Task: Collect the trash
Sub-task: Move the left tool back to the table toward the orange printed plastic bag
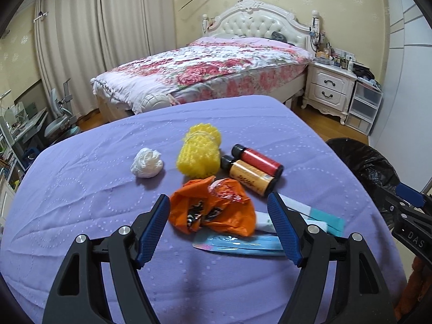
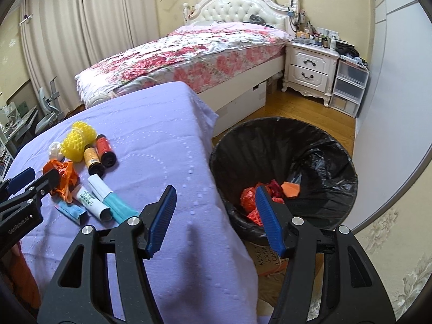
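Trash lies on a purple-covered table: a crumpled orange wrapper, a white tissue ball, yellow foam netting, a red bottle, an orange bottle, a blue mask packet and white-teal tubes. My left gripper is open, its fingers either side of the orange wrapper. My right gripper is open and empty, above the table edge beside a black-lined bin that holds red and orange scraps.
A bed with a floral cover stands behind the table. A white nightstand and plastic drawers are at the back right on the wood floor. A desk and chair are at the left. A cardboard box sits under the bin.
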Available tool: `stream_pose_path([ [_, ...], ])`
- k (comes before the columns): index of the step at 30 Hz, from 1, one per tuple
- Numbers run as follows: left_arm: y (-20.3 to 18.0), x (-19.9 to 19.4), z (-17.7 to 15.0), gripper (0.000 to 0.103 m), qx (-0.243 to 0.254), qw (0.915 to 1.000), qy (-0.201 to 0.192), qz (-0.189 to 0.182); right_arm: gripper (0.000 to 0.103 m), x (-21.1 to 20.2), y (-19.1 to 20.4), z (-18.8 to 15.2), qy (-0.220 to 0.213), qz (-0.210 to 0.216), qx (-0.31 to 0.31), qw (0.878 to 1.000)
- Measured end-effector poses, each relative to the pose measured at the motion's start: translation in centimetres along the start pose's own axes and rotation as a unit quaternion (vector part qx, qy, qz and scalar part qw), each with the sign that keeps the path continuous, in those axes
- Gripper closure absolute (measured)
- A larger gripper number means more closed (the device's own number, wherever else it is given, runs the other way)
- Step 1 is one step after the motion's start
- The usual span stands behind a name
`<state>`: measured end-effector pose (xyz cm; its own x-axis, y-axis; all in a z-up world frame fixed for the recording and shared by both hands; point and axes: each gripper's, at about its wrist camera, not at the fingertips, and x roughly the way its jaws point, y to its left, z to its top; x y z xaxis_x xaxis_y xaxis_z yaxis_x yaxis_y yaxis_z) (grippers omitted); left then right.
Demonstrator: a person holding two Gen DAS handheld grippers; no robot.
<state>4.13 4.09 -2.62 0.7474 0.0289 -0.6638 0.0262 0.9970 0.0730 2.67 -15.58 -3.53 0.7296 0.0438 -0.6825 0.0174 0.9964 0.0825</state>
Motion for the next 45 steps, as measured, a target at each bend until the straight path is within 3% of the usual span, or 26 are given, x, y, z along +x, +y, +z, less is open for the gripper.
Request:
stream_pose_path([
  [16,1.8,2.6,0.5,0.028,0.008,0.9997,0.019,-0.011,0.043,1.3,2.2,0.8,0.009,0.015,-0.018,1.000],
  [26,2.7,2.9,0.6,0.028,-0.001,0.9997,0.024,0.004,0.043,1.5,2.9,0.7,0.011,0.019,-0.023,1.000],
  [36,3.3,1.6,0.8,0.026,-0.011,0.9998,0.005,0.018,0.043,1.6,2.9,0.7,0.011,0.019,-0.022,1.000],
  [45,3.5,3.8,0.8,0.024,-0.005,0.9991,0.041,-0.007,0.043,1.6,3.0,0.6,0.011,0.020,-0.023,0.999],
])
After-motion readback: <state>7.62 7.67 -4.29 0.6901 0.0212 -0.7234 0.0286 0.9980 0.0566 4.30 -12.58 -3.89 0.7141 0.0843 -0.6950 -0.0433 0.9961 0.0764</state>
